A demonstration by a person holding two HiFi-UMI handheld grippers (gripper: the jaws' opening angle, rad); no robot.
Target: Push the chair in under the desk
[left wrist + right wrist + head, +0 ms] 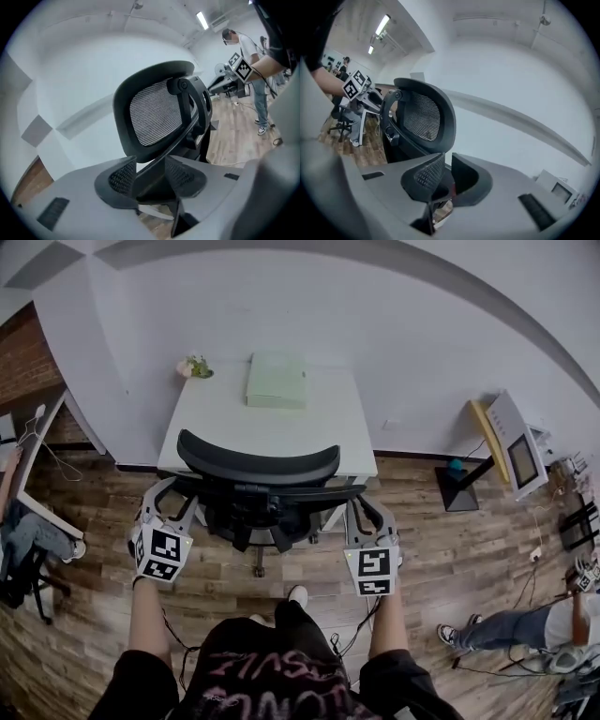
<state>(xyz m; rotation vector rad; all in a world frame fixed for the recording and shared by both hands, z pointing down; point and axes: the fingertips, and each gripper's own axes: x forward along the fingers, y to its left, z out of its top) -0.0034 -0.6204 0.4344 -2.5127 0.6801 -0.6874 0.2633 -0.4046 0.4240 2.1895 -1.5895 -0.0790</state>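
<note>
A black mesh-backed office chair point(258, 465) stands in front of the white desk point(272, 423), its seat partly under the desk's front edge. My left gripper point(178, 495) reaches the left end of the chair's back frame, and my right gripper point(361, 507) reaches the right end. In the left gripper view a black bar of the chair point(154, 117) runs down between the pads, and the left gripper point(152, 176) is shut on it. In the right gripper view the right gripper point(446, 176) stands with jaws almost together on a thin dark edge below the chair back point(422, 117).
A pale green box point(277, 381) and a small plant point(194, 367) sit on the desk by the white wall. A second desk and a seated person point(28, 540) are at the left. A stand with a screen point(516, 442) and another person's legs point(506, 624) are at the right.
</note>
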